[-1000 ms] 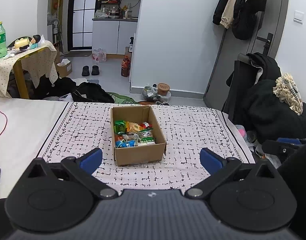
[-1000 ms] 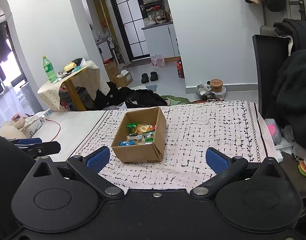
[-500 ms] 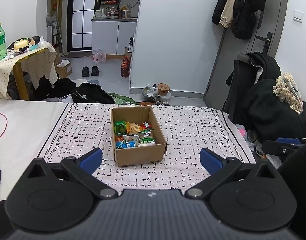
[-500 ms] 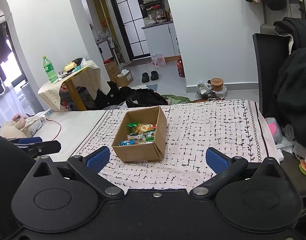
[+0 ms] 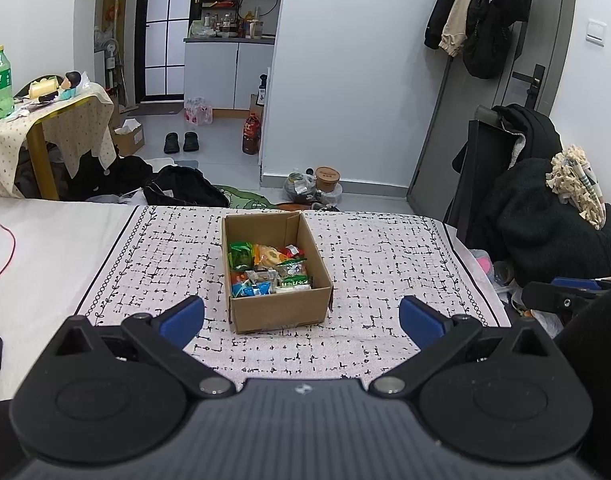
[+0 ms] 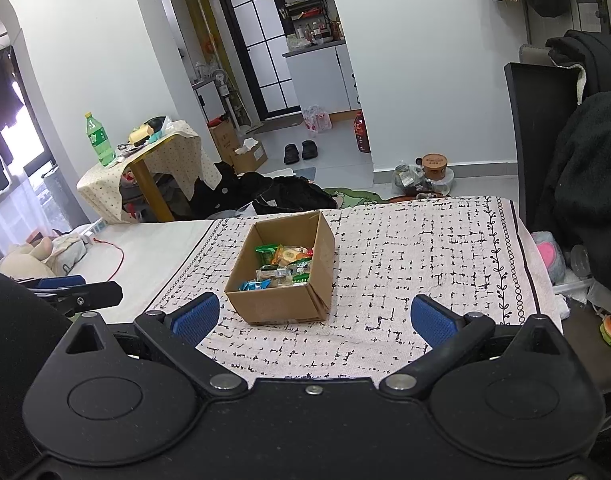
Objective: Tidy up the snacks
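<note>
No print in either view resolves into readable words or numbers.

The snack packets (image 5: 268,270) in the cardboard box (image 5: 279,312) carry coloured printing, too small to make out; the green bottle (image 5: 0,82) on the side table (image 5: 9,128) has a label with white marks that stay illegible; the round brown tub (image 5: 327,178) on the floor bears dark lettering, too blurred to read.

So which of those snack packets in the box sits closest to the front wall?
The blue packet in the cardboard box, in the near left corner. The green and orange packets lie toward the back.
</note>
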The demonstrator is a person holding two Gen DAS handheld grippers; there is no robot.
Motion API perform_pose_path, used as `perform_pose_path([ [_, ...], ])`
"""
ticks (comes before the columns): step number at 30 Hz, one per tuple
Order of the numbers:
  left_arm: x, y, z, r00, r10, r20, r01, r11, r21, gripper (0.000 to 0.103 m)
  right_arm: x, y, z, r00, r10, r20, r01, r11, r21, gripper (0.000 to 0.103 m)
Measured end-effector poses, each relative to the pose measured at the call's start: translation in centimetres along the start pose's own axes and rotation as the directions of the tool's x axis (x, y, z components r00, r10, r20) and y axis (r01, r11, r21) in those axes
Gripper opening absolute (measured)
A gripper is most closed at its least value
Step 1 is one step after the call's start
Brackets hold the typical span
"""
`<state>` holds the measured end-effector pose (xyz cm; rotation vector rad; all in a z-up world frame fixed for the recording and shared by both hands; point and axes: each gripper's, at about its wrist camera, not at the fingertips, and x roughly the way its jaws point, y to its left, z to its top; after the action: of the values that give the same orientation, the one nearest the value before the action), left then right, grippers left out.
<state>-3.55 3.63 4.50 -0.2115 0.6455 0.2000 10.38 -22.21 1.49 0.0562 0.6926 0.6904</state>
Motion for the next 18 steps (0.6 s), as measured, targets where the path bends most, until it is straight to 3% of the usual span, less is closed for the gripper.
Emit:
perform_pose_path([
  [18, -0.04, 0.19, 0.00, 1.000, -0.004, -0.002, 0.004, 1.000, -0.006, 0.103, 0.07, 0.19, 0.02, 1.000, -0.006, -0.002, 0.006, 1.000, 0.004, 0.103],
])
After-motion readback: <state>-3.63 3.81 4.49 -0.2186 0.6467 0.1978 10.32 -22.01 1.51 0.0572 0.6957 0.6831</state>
